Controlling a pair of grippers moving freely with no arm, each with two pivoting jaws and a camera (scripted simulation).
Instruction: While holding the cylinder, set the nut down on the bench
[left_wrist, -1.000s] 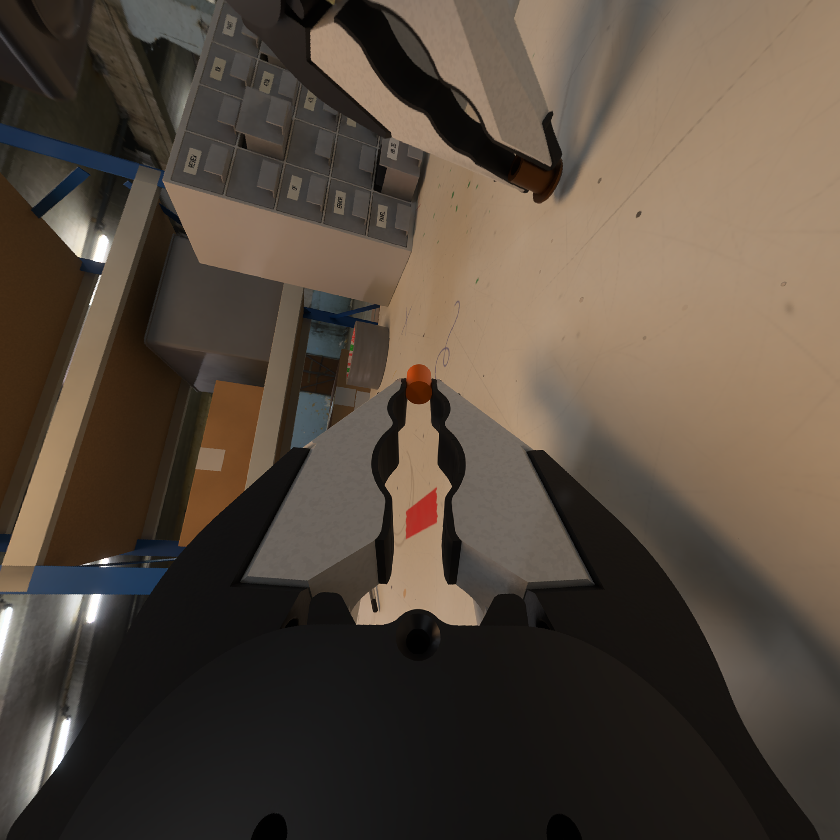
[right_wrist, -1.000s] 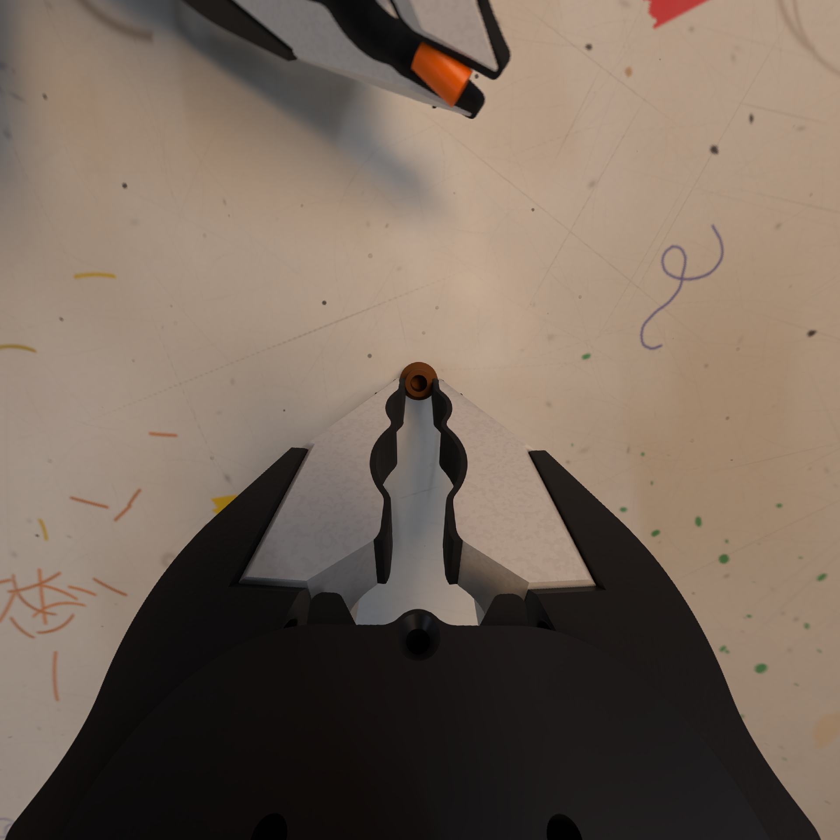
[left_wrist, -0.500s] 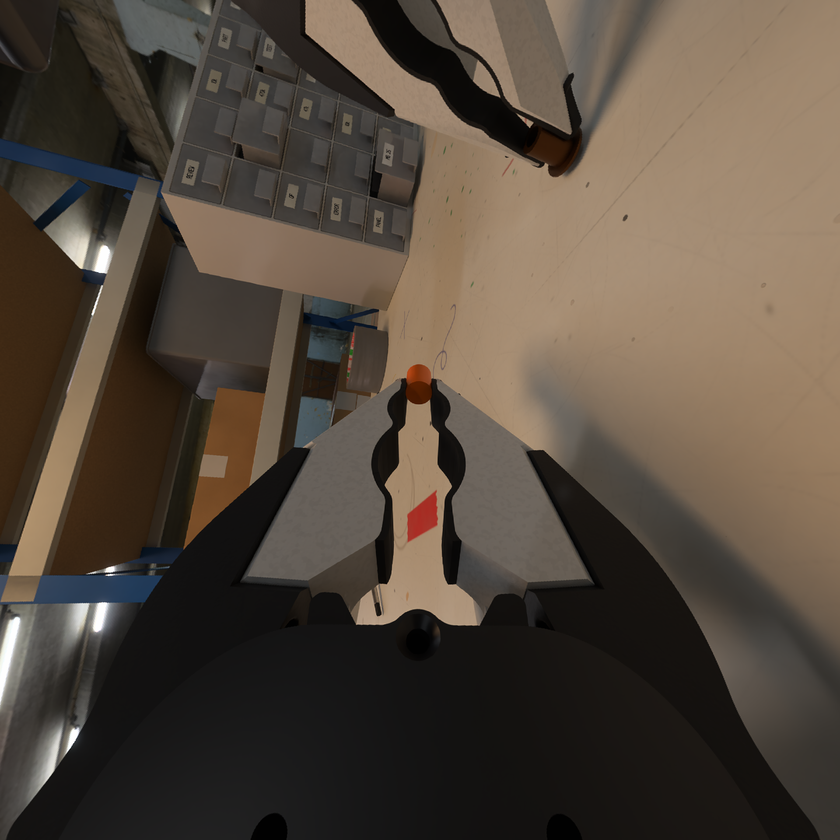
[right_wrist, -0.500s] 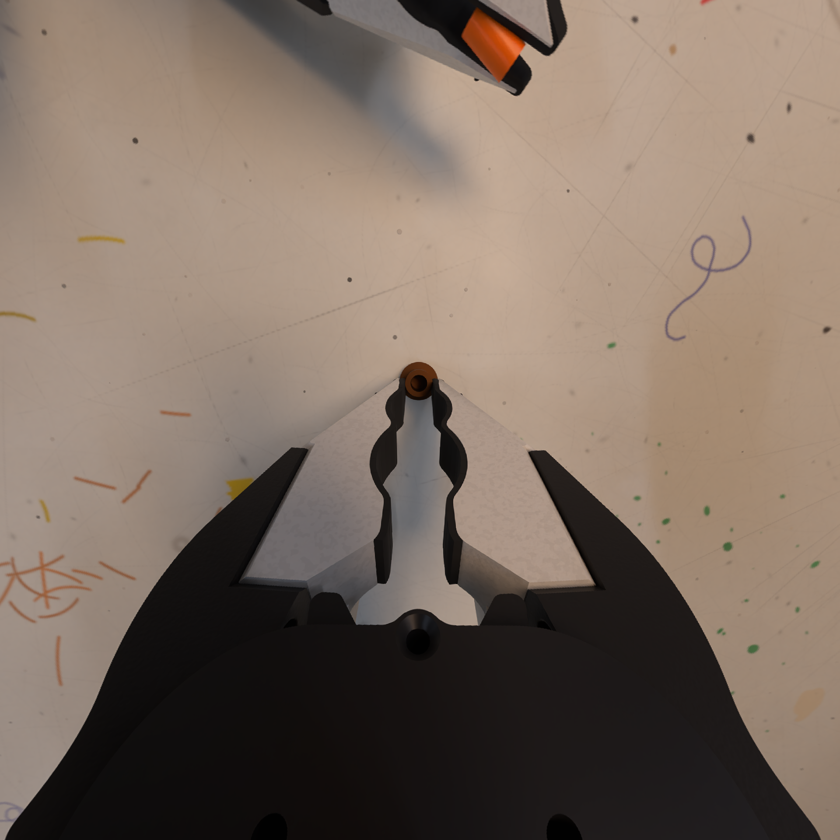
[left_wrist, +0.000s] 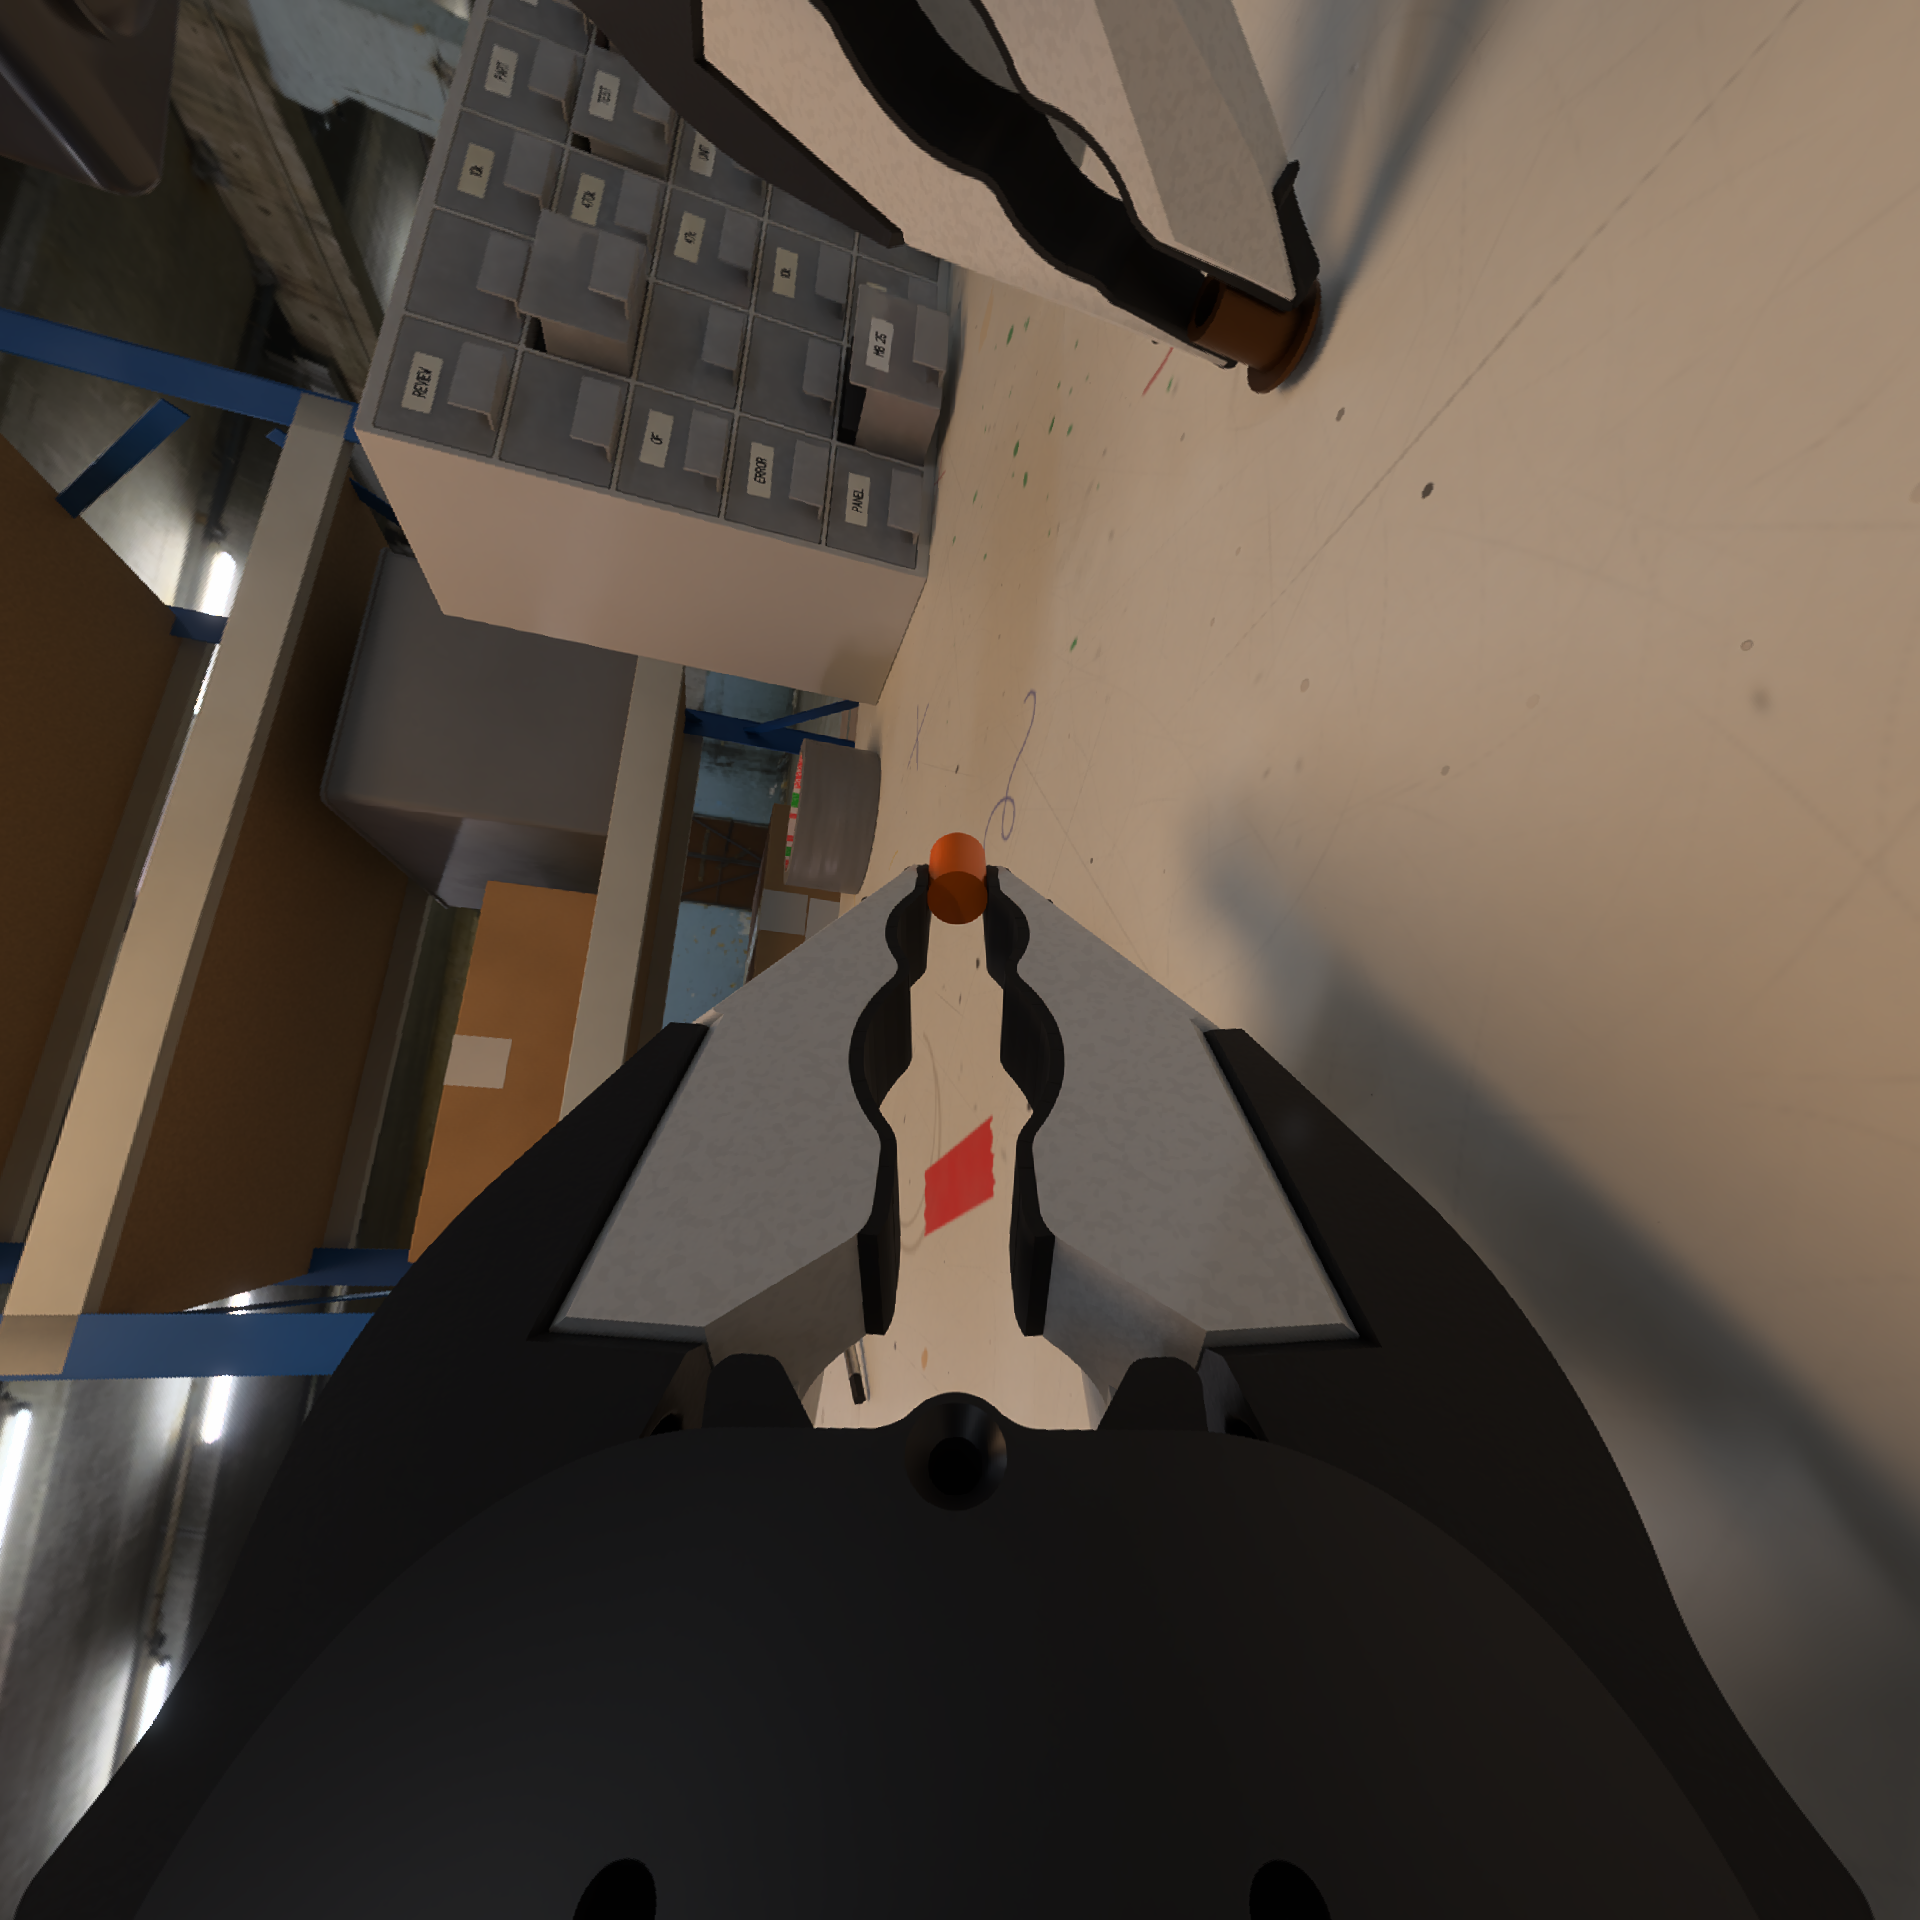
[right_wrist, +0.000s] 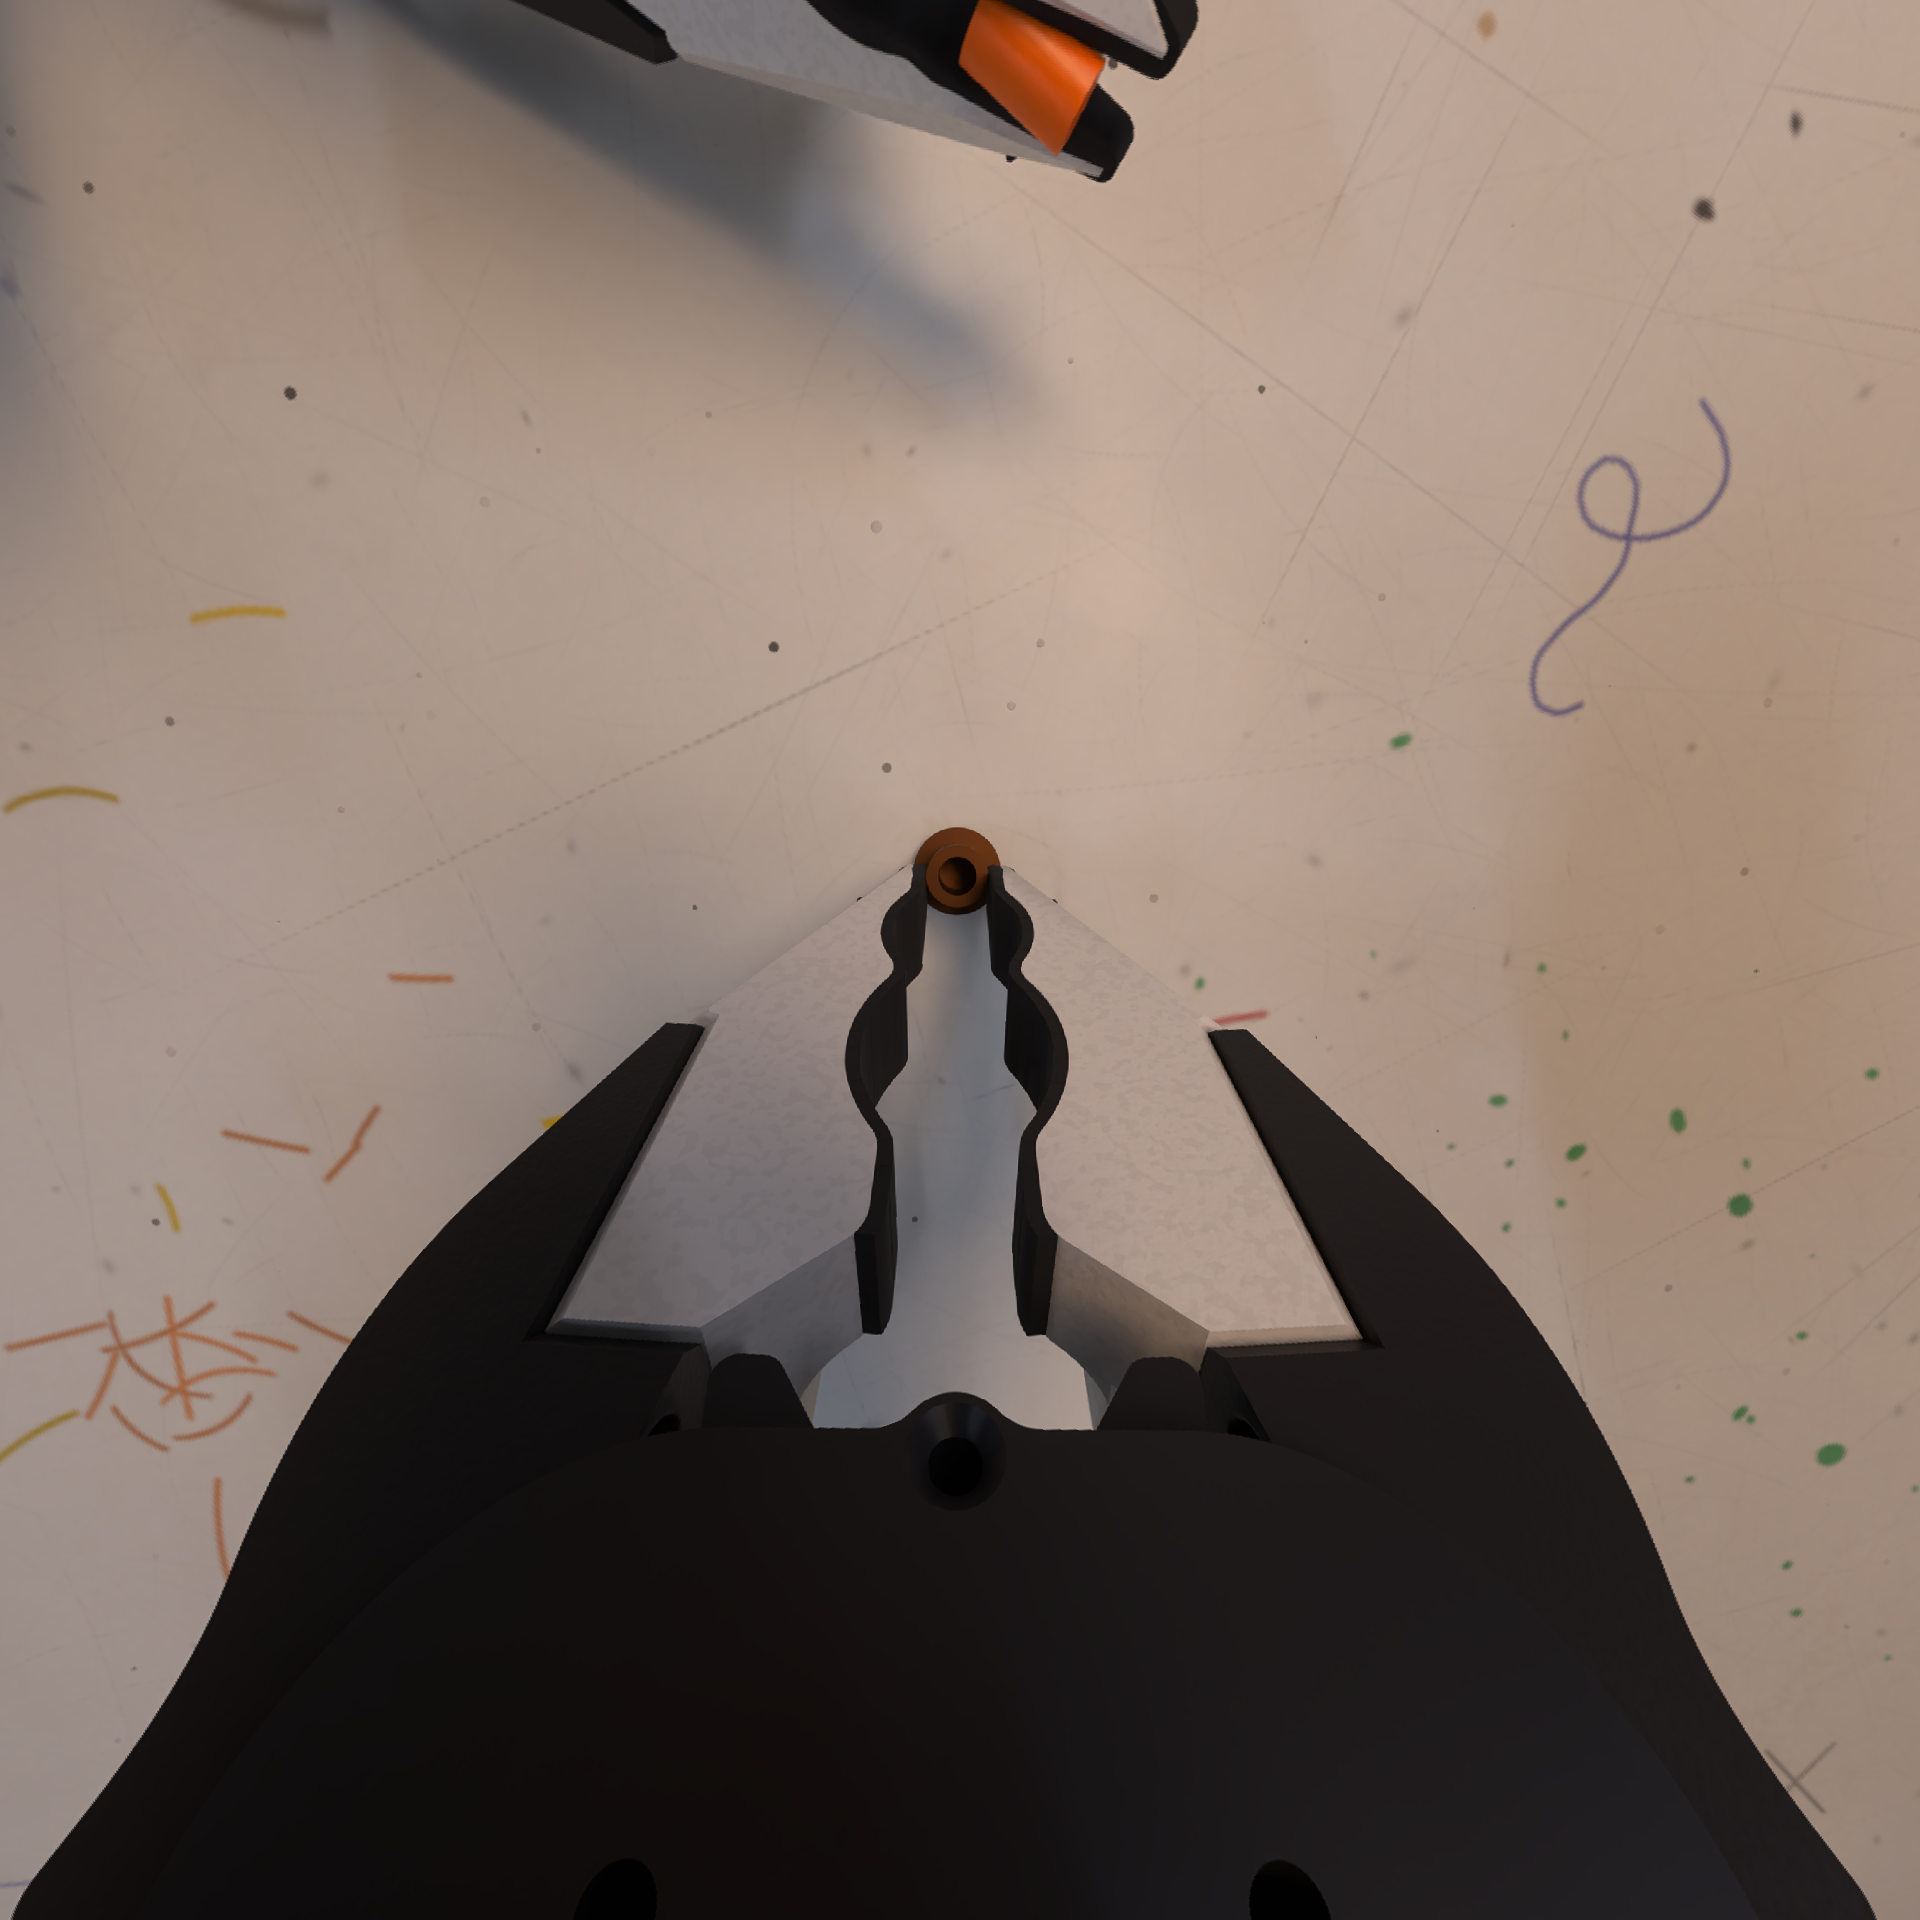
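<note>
Lowering the nut toward the table: right tongs pointed straight down, pinching the brown nut at the tips, its flange at or just above the scuffed surface; contact not discernible. Left tongs pressed onto the orange cylinder, held off the table at far side. Next move, by judgement: seat the flange flat, then spread right tongs only, keeping the cylinder clamped.
</note>
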